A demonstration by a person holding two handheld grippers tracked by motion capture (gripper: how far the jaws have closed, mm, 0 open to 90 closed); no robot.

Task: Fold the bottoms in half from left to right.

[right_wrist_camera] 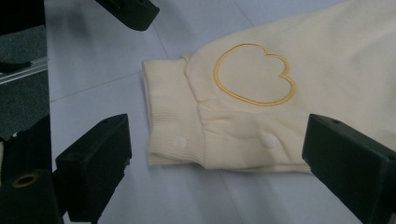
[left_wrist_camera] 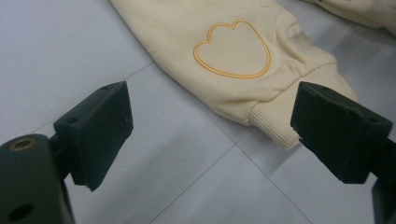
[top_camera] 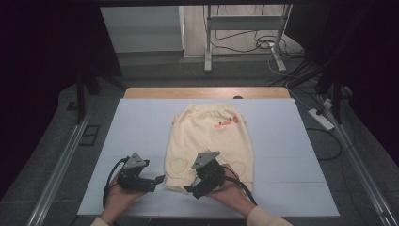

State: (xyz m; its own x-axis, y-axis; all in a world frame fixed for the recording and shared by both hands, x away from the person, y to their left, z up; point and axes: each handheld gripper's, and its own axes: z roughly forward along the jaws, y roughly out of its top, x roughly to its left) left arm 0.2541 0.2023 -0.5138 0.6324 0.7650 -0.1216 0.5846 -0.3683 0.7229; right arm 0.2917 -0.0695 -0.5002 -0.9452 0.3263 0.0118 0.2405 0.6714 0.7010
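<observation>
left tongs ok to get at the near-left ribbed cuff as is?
Probably yes: the left tongs stand open, the ribbed cuff lies flat just ahead between the jaws, with bare white mat in between.

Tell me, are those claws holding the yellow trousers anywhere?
No. Both the left gripper and right gripper are open beside the trousers' cuff, holding nothing.

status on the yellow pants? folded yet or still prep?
Done: the pale yellow pants lie spread flat on the white mat, waistband at the far end. In hand: nothing gripped; the left gripper and right gripper are both open beside the near ribbed cuff, jaws wide in both gripper views. Left: probably grasping and any folding; no fold is visible.
</observation>
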